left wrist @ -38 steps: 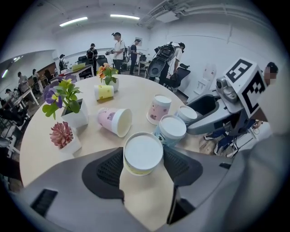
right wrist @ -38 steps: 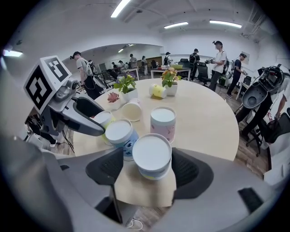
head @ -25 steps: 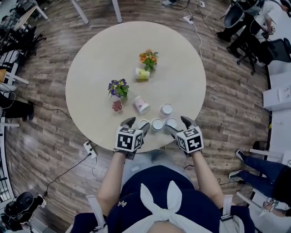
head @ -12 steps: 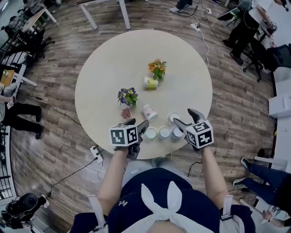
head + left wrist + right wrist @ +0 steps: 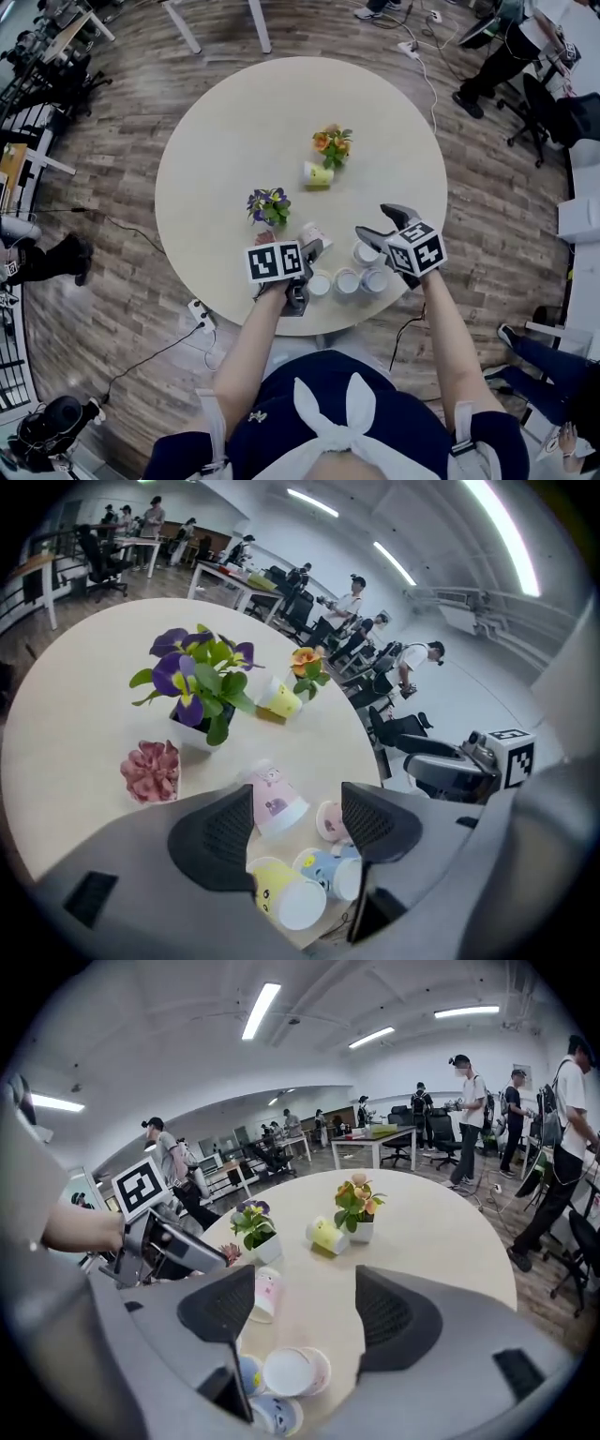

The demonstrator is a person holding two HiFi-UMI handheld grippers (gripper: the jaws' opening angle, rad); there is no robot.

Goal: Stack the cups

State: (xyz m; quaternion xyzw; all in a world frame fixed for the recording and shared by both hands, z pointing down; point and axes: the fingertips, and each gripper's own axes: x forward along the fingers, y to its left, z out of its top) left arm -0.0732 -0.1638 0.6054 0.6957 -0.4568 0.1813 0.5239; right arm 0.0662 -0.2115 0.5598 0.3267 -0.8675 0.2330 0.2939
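Observation:
Several paper cups sit near the round table's (image 5: 216,122) front edge: a pink cup (image 5: 314,234) on its side, a white-rimmed cup (image 5: 366,253), and a row of three (image 5: 347,281). Farther back a yellow cup (image 5: 319,173) lies on its side. My left gripper (image 5: 305,272) is open just left of the row, nothing between its jaws. From the left gripper view, the pink cup (image 5: 274,799) lies ahead and a yellow cup (image 5: 281,892) and a blue cup (image 5: 328,869) lie below. My right gripper (image 5: 380,225) is open beside the white-rimmed cup (image 5: 295,1371), holding nothing.
A purple flower pot (image 5: 269,204) and a pink succulent (image 5: 152,771) stand left of the pink cup. An orange flower pot (image 5: 330,142) stands by the far yellow cup (image 5: 328,1235). People, desks and chairs surround the table; cables and a power strip (image 5: 200,314) lie on the wooden floor.
Both grippers have moved forward from the table's front edge to either side of the cup cluster. The left one has shifted right, the right one farther out. The cups have not moved.

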